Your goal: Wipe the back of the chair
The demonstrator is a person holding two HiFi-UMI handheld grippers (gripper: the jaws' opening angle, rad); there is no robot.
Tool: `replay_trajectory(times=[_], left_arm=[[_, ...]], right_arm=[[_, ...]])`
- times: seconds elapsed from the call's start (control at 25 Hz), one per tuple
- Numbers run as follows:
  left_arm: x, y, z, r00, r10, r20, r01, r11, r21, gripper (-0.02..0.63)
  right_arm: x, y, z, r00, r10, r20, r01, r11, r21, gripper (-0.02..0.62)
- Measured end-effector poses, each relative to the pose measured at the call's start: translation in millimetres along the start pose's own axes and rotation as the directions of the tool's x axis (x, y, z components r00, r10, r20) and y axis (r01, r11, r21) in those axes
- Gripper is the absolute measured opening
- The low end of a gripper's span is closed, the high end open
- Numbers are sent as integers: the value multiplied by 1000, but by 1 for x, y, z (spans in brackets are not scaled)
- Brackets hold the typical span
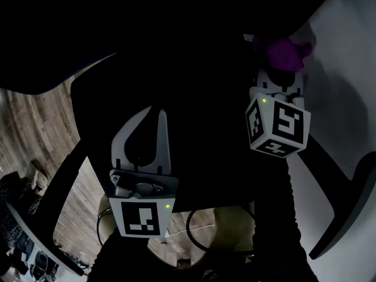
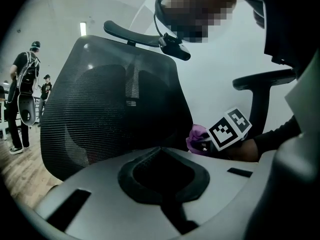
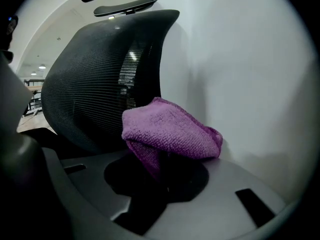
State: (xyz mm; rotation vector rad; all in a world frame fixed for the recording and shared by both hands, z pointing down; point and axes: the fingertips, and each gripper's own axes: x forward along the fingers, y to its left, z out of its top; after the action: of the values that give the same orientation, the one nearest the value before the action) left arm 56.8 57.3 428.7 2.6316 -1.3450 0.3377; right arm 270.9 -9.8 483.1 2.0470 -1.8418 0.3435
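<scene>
Right claw (image 3: 165,173) is clenched on the purple cloth (image 3: 170,131), chair back (image 3: 95,84) just ahead to its left. Left claw (image 2: 160,151) is closed, empty. Looks like the wiping step; next I'd press cloth onto the mesh.

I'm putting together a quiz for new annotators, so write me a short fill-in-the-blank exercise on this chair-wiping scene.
1. The cloth clamped in the right gripper is ___ in colour.
2. The chair back is made of black ___ material.
3. The left gripper, its fingers together, holds ___.

Missing words: purple; mesh; nothing.
</scene>
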Motion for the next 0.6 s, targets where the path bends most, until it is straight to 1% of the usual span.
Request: replay_trajectory(times=[0.24,0.6], left_arm=[[-7,17,-10,1000,11,0,-11,1000,-6,9],[-17,33,-8,999,43,2,-43,999,-15,8]], right_arm=[[3,18,-8,1000,-2,-8,2,1000,7,87],[8,53,1,999,51,-6,-52,997,-64,87]])
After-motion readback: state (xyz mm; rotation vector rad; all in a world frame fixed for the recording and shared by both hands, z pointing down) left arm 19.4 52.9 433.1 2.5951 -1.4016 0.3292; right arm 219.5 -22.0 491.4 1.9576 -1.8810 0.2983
